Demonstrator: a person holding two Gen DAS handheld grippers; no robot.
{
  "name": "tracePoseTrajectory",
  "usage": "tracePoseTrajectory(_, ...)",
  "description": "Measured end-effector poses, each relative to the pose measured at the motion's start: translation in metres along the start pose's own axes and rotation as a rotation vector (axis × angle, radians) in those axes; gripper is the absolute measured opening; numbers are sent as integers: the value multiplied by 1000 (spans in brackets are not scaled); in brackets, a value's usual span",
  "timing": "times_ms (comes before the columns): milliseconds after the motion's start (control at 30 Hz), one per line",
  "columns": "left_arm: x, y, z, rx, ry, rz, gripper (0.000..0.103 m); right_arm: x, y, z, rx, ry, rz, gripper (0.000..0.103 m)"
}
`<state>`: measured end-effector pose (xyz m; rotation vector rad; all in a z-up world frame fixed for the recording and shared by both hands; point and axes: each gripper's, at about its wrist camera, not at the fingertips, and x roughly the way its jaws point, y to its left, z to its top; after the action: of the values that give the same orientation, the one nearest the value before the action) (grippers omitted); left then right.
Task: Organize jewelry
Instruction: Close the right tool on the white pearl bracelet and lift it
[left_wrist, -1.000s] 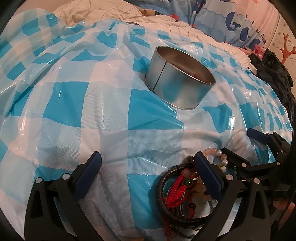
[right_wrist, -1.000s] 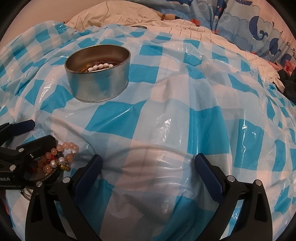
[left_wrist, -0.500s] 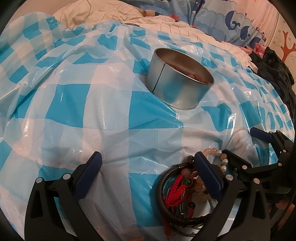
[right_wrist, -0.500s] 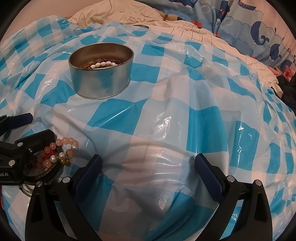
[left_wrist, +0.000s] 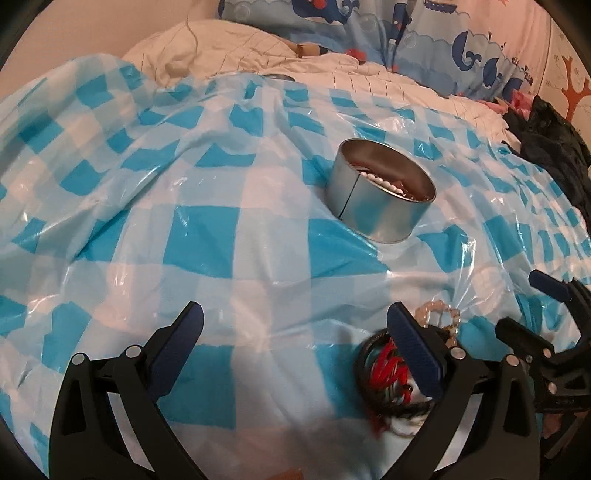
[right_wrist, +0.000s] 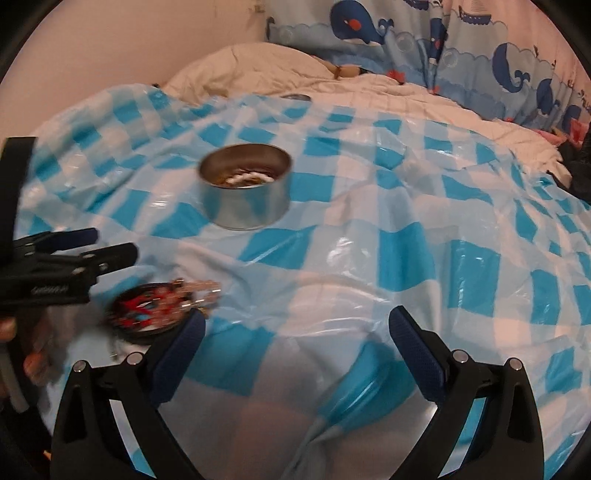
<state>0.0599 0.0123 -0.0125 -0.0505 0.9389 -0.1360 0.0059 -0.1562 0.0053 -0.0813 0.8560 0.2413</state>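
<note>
Jaws of the left hand-held gripper stand wide apart with nothing between them, and the right hand-held gripper is equally spread and empty above the checked plastic sheet covering the bed. Just beside the left gripper's right finger, at about 4 o'clock in the left wrist view, lies the loose jewelry pile: a dark cord bracelet, red threads and a pale bead strand, partly hidden behind that finger. Farther out at 1 o'clock sits the round metal tin, well apart from the pile, with a white bead string and some reddish pieces already inside. Judging by this, the work is between transfers, with a fresh pick from the pile due; that calls for bringing one gripper over a single strand and pinching it clear of the tangle. Motion blur smears the pile in the right wrist view, so individual pieces cannot be separated, and the tin's contents are only partly visible
</note>
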Motion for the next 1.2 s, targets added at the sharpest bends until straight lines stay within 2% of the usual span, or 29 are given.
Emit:
tracePoseTrajectory(67, 0, 9, 0, -9, 25, -31, 96, -3, 8, 0, -33, -14, 11, 96)
tracePoseTrajectory(167, 4, 18, -3, -35, 74, -115, 96, -4, 22, 1, -88, -36, 7, 94)
tracePoseTrajectory(200, 3, 21, -5, -41, 78, -126, 96, -4, 23, 0, -92, -37, 14, 89)
tracePoseTrajectory(233, 2, 22, -6, -38, 74, -133, 96, -3, 23, -1, -91, -34, 17, 78)
tracePoseTrajectory(333, -2, 16, -12, 2, 52, -120, 96, 4, 21, -1, -69, -6, 49, 72)
tracePoseTrajectory(400, -5, 12, -14, 29, 39, -106, 96, 8, 16, -1, -20, 10, 125, 66)
tracePoseTrajectory(500, -9, 9, -14, 44, 19, -79, 96, 12, 15, -1, 43, 32, 231, 66)
tracePoseTrajectory(567, -12, 13, -13, 35, 12, -67, 96, 10, 20, -1, 42, 29, 278, 66)
tracePoseTrajectory(700, -14, 24, -14, 12, 5, -55, 96, 19, 30, -1, 40, 57, 286, 65)
tracePoseTrajectory(767, -14, 26, -15, 13, 8, -54, 96, 29, 29, 1, 71, 84, 296, 61)
tracePoseTrajectory(900, -14, 24, -16, 22, 3, -62, 96, 45, 25, 4, 146, 111, 332, 51)
tracePoseTrajectory(967, -16, 23, -16, 27, -2, -67, 96, 47, 22, 5, 170, 108, 343, 43)
tracePoseTrajectory(1033, -17, 21, -17, 30, -3, -72, 96, 48, 18, 5, 193, 102, 367, 19)
tracePoseTrajectory(1200, -17, 18, -17, 33, -1, -87, 96, 40, 17, 7, 183, 66, 397, 10)
